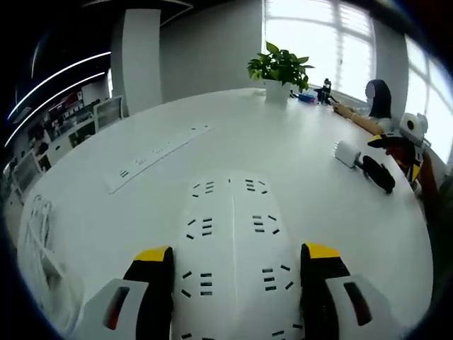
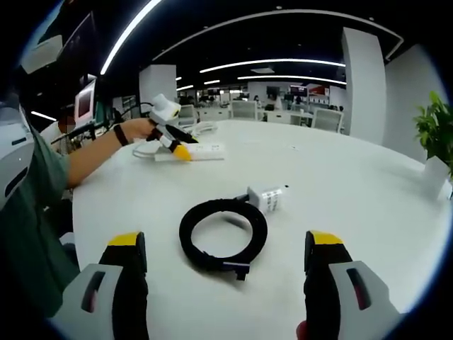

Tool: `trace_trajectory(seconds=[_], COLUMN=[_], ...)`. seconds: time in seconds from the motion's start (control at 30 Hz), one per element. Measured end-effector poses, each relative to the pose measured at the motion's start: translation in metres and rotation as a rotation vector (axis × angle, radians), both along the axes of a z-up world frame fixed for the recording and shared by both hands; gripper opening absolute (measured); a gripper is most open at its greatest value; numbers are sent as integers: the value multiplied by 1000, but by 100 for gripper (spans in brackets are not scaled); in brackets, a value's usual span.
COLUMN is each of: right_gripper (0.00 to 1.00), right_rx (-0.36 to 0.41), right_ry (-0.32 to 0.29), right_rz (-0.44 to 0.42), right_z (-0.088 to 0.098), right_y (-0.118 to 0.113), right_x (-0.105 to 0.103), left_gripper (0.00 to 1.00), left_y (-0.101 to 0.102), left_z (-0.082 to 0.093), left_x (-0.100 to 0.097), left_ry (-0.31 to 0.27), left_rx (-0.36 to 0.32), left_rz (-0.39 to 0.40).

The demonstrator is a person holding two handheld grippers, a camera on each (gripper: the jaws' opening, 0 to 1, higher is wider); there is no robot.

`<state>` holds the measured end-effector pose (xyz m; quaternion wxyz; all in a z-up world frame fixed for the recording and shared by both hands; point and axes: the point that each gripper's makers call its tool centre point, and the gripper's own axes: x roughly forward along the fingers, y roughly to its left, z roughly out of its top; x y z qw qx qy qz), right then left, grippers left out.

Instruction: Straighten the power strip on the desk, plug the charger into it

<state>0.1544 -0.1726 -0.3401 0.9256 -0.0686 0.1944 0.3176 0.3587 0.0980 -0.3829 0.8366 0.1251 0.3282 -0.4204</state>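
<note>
Right now the left gripper [image 1: 233, 263] straddles the near end of the power strip [image 1: 232, 241], which fills the lower middle of the left gripper view; its jaws stand wide on either side of the white body and whether they press on it I cannot tell. A second, longer strip [image 1: 157, 154] lies apart at the upper left on the desk [image 1: 297, 184]. In the right gripper view the charger [image 2: 269, 199] sits just above centre, its black cable coil [image 2: 223, 235] touching it below, and the right gripper [image 2: 225, 263] hangs open and empty in front of them. The same strip shows there at the upper left under the other hand [image 2: 141, 128].

Straightening looks like the step in hand. To do it well, close squarely on the strip's sides, keep it flat on the desk, and turn it slowly so its trailing cord [image 1: 39, 241] at the left edge does not drag. The right gripper should take the charger by its body, not the coil.
</note>
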Motion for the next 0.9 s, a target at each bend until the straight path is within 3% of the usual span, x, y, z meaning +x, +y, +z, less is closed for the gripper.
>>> trace_trajectory(seconds=[0.9], right_gripper=[91], right_rx=[9], right_ry=[3], right_rz=[9], right_z=[-3], right_y=[2], right_x=[0], left_gripper=[74], left_y=[-21], left_z=[-1], left_x=[2], left_ry=[5], left_rx=[6], left_rz=[-112])
